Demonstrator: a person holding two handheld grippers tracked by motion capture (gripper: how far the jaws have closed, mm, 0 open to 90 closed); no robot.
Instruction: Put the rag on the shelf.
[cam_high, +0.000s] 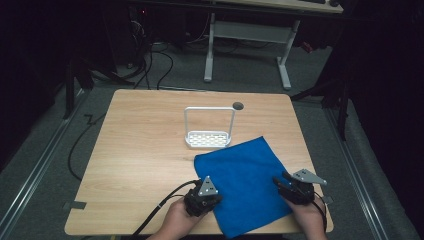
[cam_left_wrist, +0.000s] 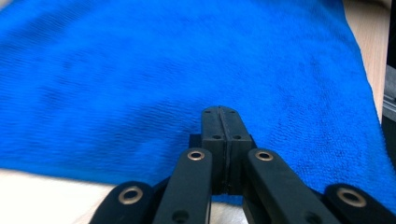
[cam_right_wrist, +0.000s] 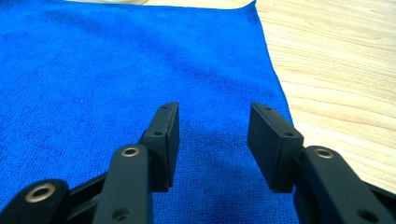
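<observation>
One blue cloth (cam_high: 243, 185) lies spread flat on the near right part of a light wooden table (cam_high: 140, 150), turned at an angle so that one corner points toward the far side and another hangs slightly past the near edge. Its surface looks smooth, with no clear folds.

Two hand-held grippers rest at its near edges. The left gripper (cam_high: 209, 199), held in the person's left hand (cam_high: 176, 221), sits at the cloth's left edge; in the left gripper view its two black jaws are pressed fully together over the blue fabric (cam_left_wrist: 140, 84), and whether any cloth is pinched between them cannot be told. The right gripper (cam_high: 282, 182), held in the right hand (cam_high: 309, 216), sits at the cloth's right edge. In the right gripper view its jaws stand wide apart just above the fabric (cam_right_wrist: 116, 70), holding nothing, with bare wood to one side.

Beyond the cloth, just past its far corner, stands a small white rack (cam_high: 208, 129) with a perforated base and a tall rectangular loop handle. A small round grey hole (cam_high: 238, 105) sits in the tabletop behind it.
</observation>
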